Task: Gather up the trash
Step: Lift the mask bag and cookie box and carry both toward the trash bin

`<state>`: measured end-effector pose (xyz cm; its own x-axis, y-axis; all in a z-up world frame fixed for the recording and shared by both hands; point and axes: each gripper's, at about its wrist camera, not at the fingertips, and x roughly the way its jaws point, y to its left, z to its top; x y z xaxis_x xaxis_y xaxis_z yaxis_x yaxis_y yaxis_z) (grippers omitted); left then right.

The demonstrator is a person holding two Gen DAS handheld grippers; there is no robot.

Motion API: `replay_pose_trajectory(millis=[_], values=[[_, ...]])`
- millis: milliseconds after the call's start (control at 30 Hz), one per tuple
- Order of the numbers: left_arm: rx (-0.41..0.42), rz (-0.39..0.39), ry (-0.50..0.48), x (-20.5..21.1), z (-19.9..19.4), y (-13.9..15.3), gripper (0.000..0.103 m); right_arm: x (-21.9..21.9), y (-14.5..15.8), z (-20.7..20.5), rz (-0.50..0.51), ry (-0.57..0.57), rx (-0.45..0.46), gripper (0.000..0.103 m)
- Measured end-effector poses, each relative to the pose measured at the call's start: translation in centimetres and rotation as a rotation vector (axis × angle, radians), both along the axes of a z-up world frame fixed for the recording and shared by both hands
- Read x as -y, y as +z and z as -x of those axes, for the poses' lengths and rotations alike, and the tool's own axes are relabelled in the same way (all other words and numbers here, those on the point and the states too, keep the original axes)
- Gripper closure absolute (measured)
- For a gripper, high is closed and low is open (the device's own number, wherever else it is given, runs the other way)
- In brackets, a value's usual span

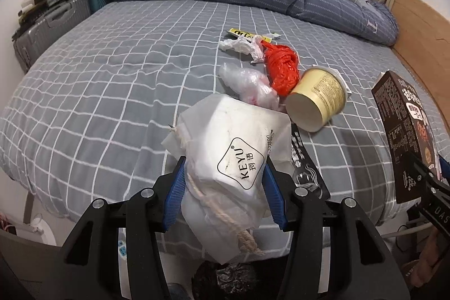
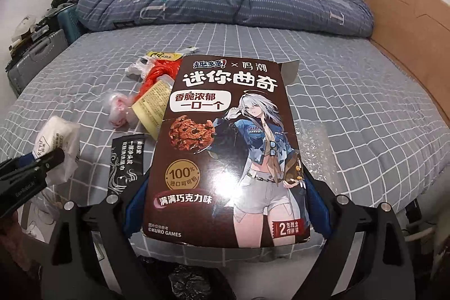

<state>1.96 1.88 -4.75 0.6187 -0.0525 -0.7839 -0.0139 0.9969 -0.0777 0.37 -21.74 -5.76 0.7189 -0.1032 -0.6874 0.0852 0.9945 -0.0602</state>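
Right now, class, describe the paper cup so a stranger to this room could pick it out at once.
Start at the bed with its grey checked sheet and find the litter near the front right. The cup lies on its side there, touching the red bag, its mouth facing the pillows. It is the only round, stiff piece: pale yellow with small print, while its neighbours are crumpled plastic or flat wrappers.
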Motion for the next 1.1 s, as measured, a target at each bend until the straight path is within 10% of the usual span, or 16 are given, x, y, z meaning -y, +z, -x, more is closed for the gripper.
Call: replay_pose_trajectory(millis=[1100], values=[[0.005, -0.019, -0.045, 1.5, 9.3, -1.3, 0.053, -2.3, -0.9, 8.8, -0.016, 0.036, -0.015, 0.016]])
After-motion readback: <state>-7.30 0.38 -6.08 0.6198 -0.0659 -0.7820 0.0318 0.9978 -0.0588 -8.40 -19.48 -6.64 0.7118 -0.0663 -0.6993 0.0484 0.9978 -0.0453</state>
